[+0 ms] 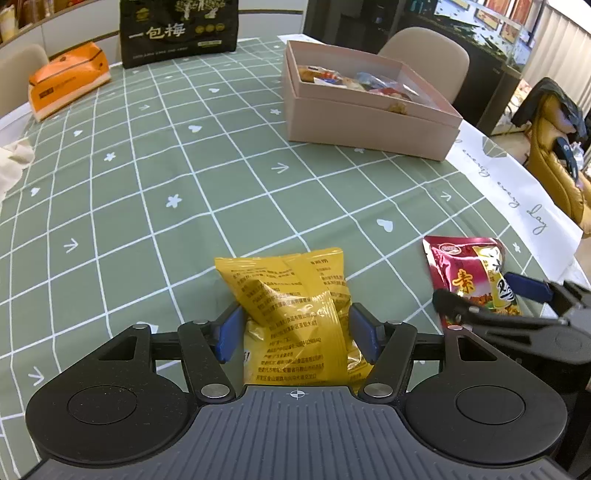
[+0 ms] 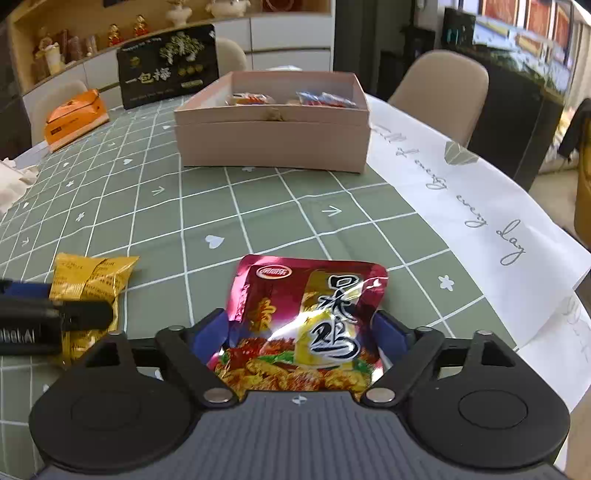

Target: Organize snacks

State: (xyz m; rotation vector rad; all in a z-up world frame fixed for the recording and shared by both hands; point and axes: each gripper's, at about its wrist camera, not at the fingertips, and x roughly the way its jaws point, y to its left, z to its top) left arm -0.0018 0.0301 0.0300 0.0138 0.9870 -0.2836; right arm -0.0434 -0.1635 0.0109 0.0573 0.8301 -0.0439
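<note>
A yellow snack packet (image 1: 291, 314) lies on the green checked tablecloth between the blue pads of my left gripper (image 1: 297, 330), which is closed onto its sides. It also shows in the right wrist view (image 2: 88, 284). A red and yellow snack packet (image 2: 306, 325) sits between the pads of my right gripper (image 2: 301, 332), which presses on both its sides. It also shows in the left wrist view (image 1: 469, 273). A pink open box (image 2: 273, 136) with several wrapped snacks inside stands farther back on the table; it shows in the left wrist view too (image 1: 365, 122).
A black bag with gold print (image 1: 179, 31) and an orange packet (image 1: 68, 79) sit at the far left of the table. A white runner with grey script (image 2: 461, 206) covers the table's right edge. Beige chairs (image 2: 439, 88) stand behind. White cloth (image 2: 13, 181) lies at far left.
</note>
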